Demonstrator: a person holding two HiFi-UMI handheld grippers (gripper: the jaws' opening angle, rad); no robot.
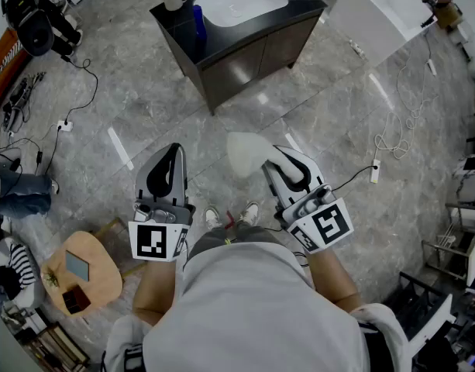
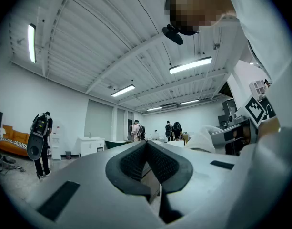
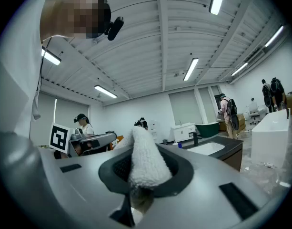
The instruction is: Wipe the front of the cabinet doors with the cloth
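Note:
A dark cabinet with a white sink stands across the floor, its two doors (image 1: 256,59) facing me and well out of reach. It also shows at the right of the right gripper view, where its dark front (image 3: 231,159) is seen from the side. My right gripper (image 1: 280,155) is shut on a white fluffy cloth (image 1: 249,155), which sticks out past the jaws (image 3: 145,159). My left gripper (image 1: 173,150) is held beside it at waist height. Its pads (image 2: 136,161) are pressed together with nothing between them. Both grippers point toward the cabinet.
A white cup (image 1: 173,0) and a blue bottle (image 1: 198,20) stand on the cabinet top. A white unit (image 1: 376,14) sits to its right. Cables and a power strip (image 1: 374,173) lie on the floor at right, a wooden stool (image 1: 82,273) at my left. Other people stand in the background.

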